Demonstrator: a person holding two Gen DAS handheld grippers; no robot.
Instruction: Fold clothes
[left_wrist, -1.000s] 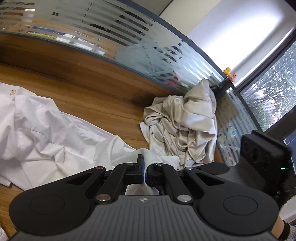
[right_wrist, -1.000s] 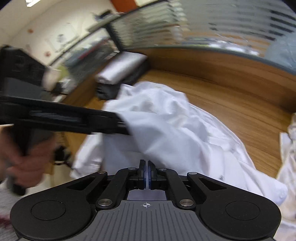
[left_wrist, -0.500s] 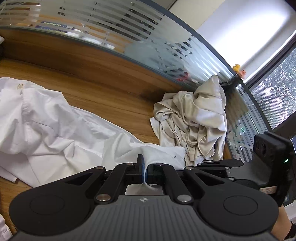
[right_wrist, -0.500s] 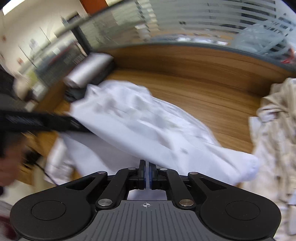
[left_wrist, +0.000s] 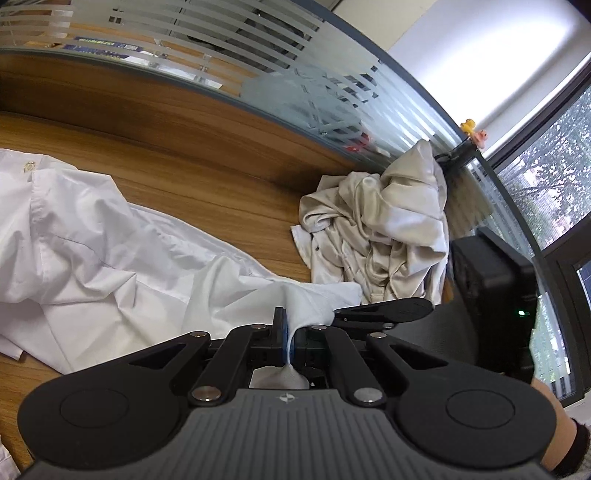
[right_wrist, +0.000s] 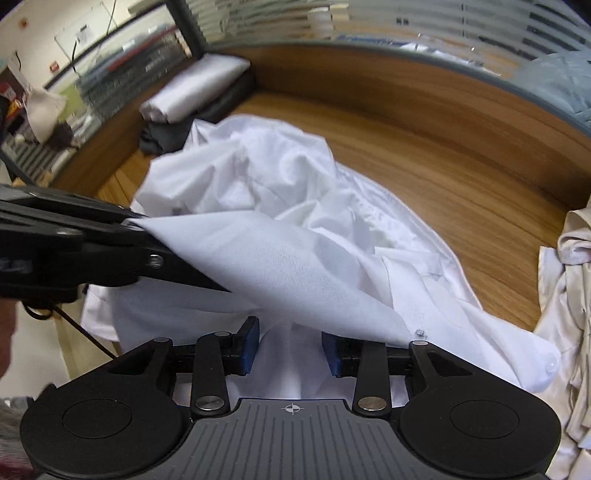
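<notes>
Nearest to me, my right gripper (right_wrist: 290, 350) has its blue pads (right_wrist: 248, 345) spread, the jaws having just been opening, and nothing is pinched: white cloth lies under and beyond the gap, and a flap of the white shirt (right_wrist: 295, 206) drapes over the right-hand pad without either pad pressing on it. I judge that hand has let go its corner and is free for the next grab.

My left gripper (left_wrist: 289, 341) has its jaws pressed together on a fold of the same shirt (left_wrist: 92, 258), a thin ridge of cloth standing up between the pads. Seen from the right wrist, that gripper (right_wrist: 138, 223) comes in from the left of my open jaws with a sheet of fabric stretched tight from its tip down toward my right pad.

That taut edge is what the coming move turns on, I think: it runs left and ahead to right and near across my open jaws. The shirt's long body stretches ahead and slightly right of them over the wooden table (right_wrist: 461, 158). The right hand is nearer the loose end; the left hand anchors.

Further off, a crumpled beige garment (left_wrist: 384, 229) sits ahead and right of the left jaws, apart from the shirt. Farthest, folded clothes (right_wrist: 195, 92) are stacked at the table's back, left of the right jaws
</notes>
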